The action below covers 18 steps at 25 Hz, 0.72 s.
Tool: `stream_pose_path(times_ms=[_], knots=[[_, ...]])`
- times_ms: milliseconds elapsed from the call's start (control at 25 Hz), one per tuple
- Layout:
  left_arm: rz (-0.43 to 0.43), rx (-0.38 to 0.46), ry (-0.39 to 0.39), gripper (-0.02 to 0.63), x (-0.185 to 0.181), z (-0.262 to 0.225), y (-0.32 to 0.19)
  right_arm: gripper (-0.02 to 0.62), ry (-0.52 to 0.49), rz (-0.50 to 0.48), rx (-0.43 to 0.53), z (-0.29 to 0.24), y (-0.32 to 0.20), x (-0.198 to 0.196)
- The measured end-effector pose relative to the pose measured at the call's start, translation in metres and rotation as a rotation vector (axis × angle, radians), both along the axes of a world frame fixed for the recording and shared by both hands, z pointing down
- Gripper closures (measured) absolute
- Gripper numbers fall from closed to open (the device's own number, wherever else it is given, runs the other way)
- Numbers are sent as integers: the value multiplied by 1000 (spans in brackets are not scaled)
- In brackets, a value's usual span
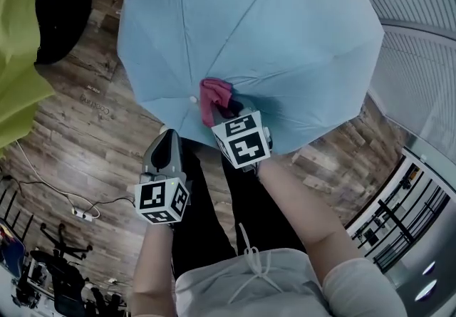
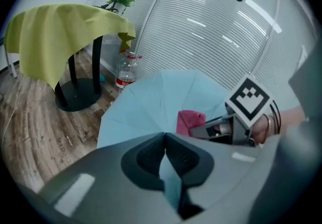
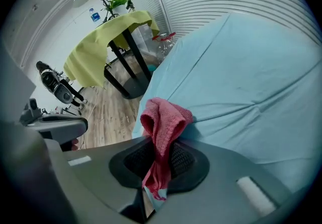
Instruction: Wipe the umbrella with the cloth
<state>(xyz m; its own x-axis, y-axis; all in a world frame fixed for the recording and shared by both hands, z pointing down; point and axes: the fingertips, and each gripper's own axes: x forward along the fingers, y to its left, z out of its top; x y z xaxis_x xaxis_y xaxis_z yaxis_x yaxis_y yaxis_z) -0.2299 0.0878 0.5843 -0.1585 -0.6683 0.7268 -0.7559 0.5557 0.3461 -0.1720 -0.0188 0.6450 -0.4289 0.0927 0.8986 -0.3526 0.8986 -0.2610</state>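
Note:
An open light-blue umbrella [image 1: 271, 30] fills the upper middle of the head view, canopy toward me. My right gripper [image 1: 221, 115] is shut on a pink cloth [image 1: 212, 97], which lies pressed on the canopy near its near edge. The right gripper view has the cloth [image 3: 163, 120] bunched between the jaws [image 3: 160, 155], against the blue fabric [image 3: 251, 67]. My left gripper [image 1: 169, 136] sits at the canopy's near rim, left of the cloth. In its own view the jaws [image 2: 165, 140] are closed, with blue umbrella fabric [image 2: 161, 102] pinched between them; the cloth [image 2: 189, 120] shows just beyond.
A round table draped in a yellow-green cover [image 2: 60, 36] stands left of the umbrella, with a plastic bottle [image 2: 126, 72] on the wood floor beside it. A slatted white wall [image 1: 420, 38] curves behind. A cable and power strip [image 1: 82, 214] lie at the lower left.

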Motion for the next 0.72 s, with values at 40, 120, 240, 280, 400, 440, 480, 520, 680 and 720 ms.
stream_pose_path(times_ms=[40, 120, 240, 280, 400, 440, 480, 520, 680, 720], knots=[[0, -3, 5, 598, 2, 0, -2, 538, -4, -1, -9, -1, -3, 3], [1, -10, 9, 598, 5, 2, -8, 538, -10, -8, -18, -3, -10, 7], [19, -10, 9, 598, 9, 3, -22, 538, -7, -18, -9, -5, -21, 13], [31, -8, 7, 598, 11, 3, -27, 538, -5, -19, -5, -6, -26, 16], [69, -2, 5, 598, 23, 2, -44, 537, -1, -19, 10, -13, -41, 27], [80, 3, 8, 598, 28, 1, -51, 537, 0, -18, 16, -15, -47, 31], [91, 11, 11, 598, 34, 0, -57, 537, -1, -16, 20, -17, -53, 35], [102, 19, 15, 598, 39, -1, -63, 537, -2, -13, 25, -19, -59, 39], [153, 41, 20, 598, 60, -8, -87, 537, -4, 1, 56, -31, -85, 52], [165, 43, 22, 598, 65, -10, -92, 537, -3, 2, 68, -34, -91, 55]])
